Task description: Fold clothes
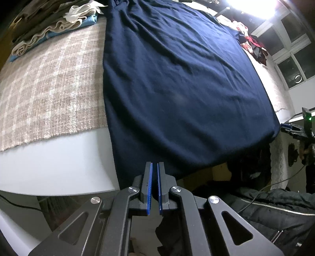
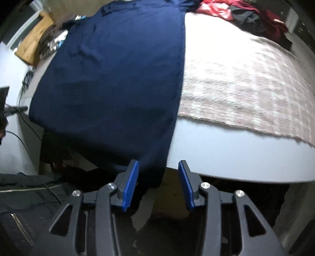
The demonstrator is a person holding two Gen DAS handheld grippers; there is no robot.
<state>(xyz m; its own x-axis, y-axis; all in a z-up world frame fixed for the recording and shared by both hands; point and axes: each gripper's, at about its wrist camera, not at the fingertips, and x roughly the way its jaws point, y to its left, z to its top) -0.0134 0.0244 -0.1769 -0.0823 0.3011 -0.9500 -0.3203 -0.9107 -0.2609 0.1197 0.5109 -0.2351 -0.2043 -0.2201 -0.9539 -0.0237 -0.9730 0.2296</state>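
Observation:
A large navy blue garment [image 1: 177, 82] lies spread flat on the white table [image 1: 59, 165], its near hem hanging over the front edge. My left gripper [image 1: 154, 167] is nearly shut on the hanging hem at the garment's left corner; a thin gap shows between the blue pads. In the right wrist view the same garment [image 2: 114, 78] drapes over the table edge [image 2: 226, 155]. My right gripper [image 2: 158, 167] is open, its pads on either side of the garment's right hem corner, which hangs between them.
A pink-and-white checked cloth [image 1: 49, 92] covers the table under the garment. Folded clothes [image 1: 49, 25] are stacked at the far left. A red and dark clothes pile [image 2: 246, 13] lies at the far right. A black zippered jacket [image 1: 275, 212] lies below the table.

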